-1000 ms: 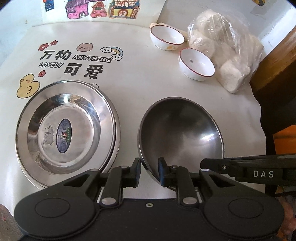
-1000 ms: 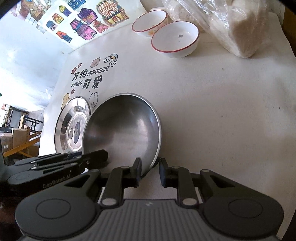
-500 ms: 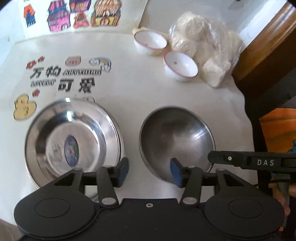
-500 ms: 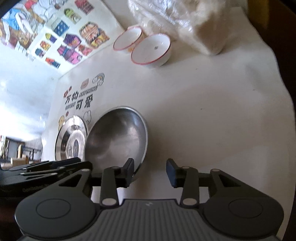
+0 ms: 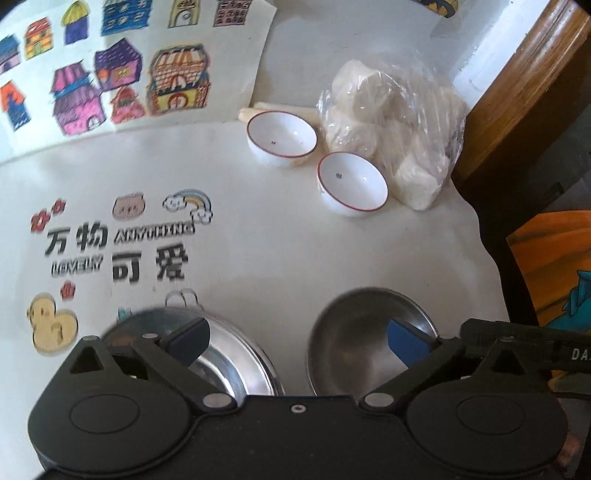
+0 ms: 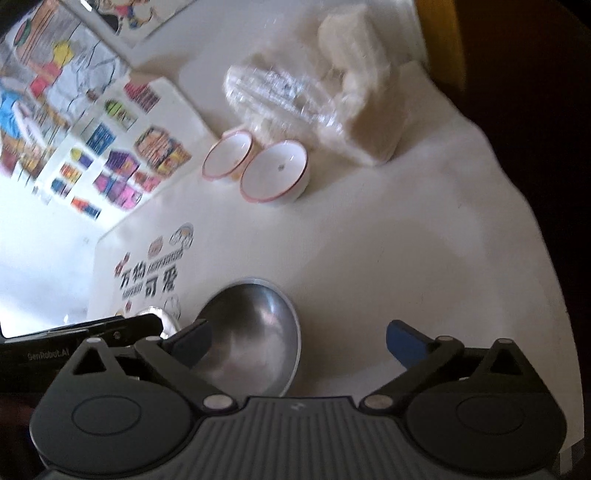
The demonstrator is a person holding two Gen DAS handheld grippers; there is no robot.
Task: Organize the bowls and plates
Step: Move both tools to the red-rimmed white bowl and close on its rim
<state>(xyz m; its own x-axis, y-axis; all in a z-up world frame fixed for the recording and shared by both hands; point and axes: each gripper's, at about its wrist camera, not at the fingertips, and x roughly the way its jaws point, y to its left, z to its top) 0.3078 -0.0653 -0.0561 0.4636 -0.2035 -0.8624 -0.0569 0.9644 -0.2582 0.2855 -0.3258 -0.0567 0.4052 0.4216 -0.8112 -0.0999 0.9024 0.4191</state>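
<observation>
- left gripper (image 5: pixel 297 341) and right gripper (image 6: pixel 297 341) have both just been opening, nothing between the jaws
- steel bowl (image 5: pixel 364 341) sits free beside the steel plates (image 5: pixel 236 360), probably its sorted spot
- two white bowls (image 5: pixel 352 183) wait near the bag (image 5: pixel 395 129)

The desk (image 5: pixel 280 236) is covered by a white cloth (image 6: pixel 406 258) printed with cartoon figures and black lettering (image 5: pixel 118 247). A sheet of coloured house drawings (image 5: pixel 110 74) stands against the white wall (image 5: pixel 332 33) behind the desk's far edge. A brown wooden frame (image 5: pixel 517 85) rises at the right. Beyond the desk's right edge the area is dark, with an orange surface (image 5: pixel 546 266) there. Bright daylight floods the left side in the right wrist view.
</observation>
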